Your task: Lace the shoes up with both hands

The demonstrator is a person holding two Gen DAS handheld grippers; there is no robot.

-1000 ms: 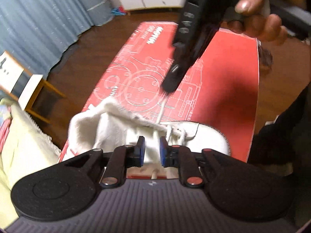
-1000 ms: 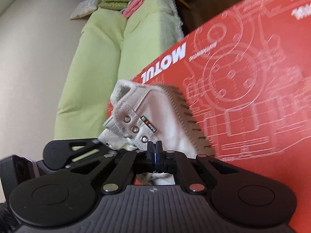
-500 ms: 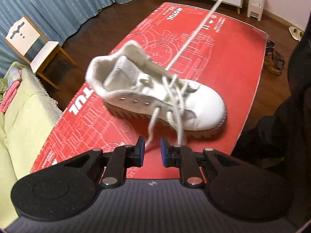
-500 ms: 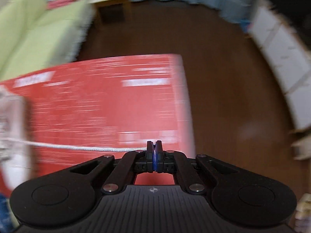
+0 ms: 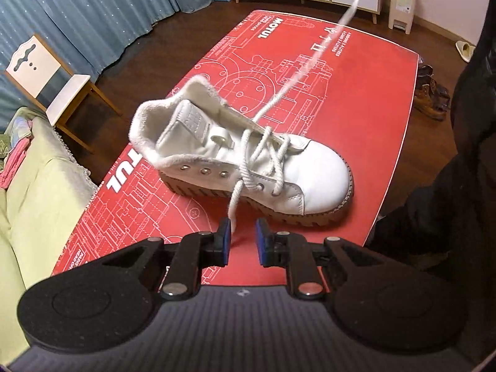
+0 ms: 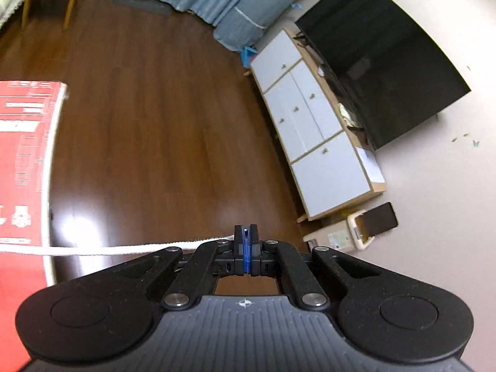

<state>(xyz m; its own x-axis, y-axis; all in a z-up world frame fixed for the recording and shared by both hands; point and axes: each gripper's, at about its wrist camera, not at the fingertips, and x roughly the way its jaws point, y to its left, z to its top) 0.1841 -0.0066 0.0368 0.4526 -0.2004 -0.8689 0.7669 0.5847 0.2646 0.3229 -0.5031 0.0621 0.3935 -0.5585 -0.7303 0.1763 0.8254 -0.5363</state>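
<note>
Left wrist view down over shoe (image 5: 248,158), right faces floor (image 6: 161,124), sharing lace (image 6: 124,249)

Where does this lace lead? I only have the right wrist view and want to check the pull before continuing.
Observer: The lace held in the right tongs runs taut back to the white boot on the red mat.
Operator: Which eyelet does it leave from?
Observer: It rises from the far side of the lacing, mid-boot; I cannot tell the exact eyelet.
Operator: And the other end?
Observer: The loose lace end hangs off the near side, between the open left tongs, not gripped.
</note>
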